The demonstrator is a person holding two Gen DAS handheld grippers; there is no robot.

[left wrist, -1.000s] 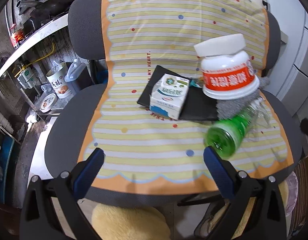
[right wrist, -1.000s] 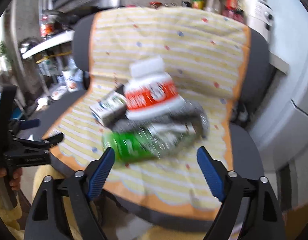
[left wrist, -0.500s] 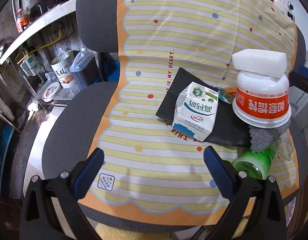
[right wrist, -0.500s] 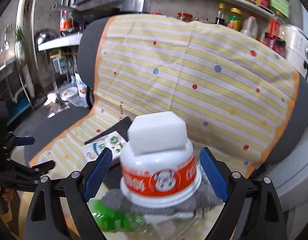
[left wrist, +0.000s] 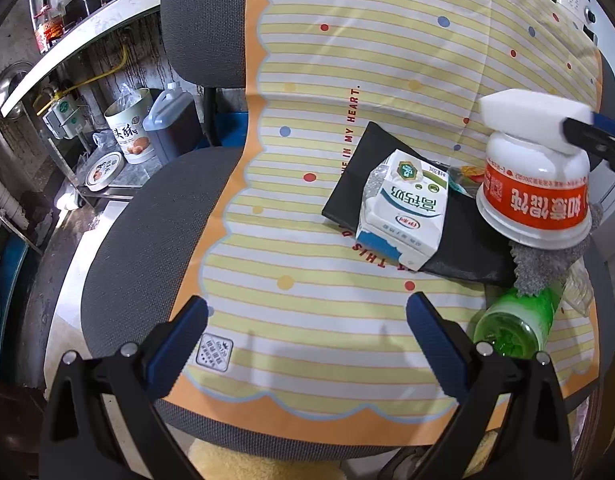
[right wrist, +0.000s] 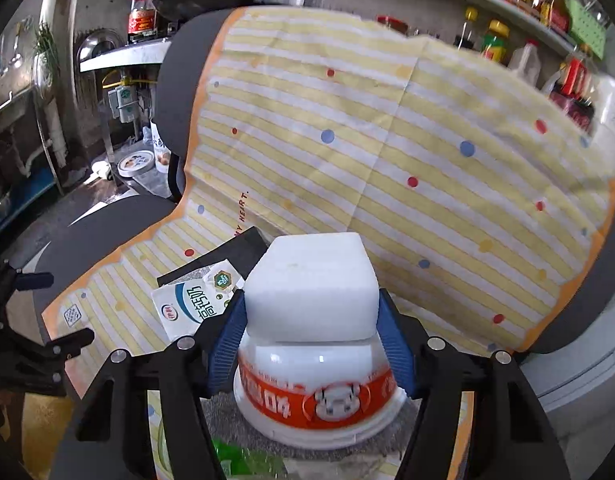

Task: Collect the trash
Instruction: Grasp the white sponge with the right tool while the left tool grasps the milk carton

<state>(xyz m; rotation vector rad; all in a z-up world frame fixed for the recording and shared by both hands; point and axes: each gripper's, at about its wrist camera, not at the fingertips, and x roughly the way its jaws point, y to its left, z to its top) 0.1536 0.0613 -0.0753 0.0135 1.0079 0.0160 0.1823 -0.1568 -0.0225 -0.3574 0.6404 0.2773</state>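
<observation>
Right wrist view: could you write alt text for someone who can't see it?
The right gripper is closing its blue pads on a white foam block that sits atop an upside-down white tub with an orange band. Behind them a milk carton lies on an office chair draped with a yellow striped cloth.

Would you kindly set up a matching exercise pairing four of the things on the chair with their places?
Things:
1 white sponge
2 milk carton
3 green bottle
4 white jar

Places:
A lying on the black pad
B on top of the jar
C standing on the grey cloth
D on its side, partly under the grey cloth

Pairs: 1-B, 2-A, 3-D, 4-C
</observation>
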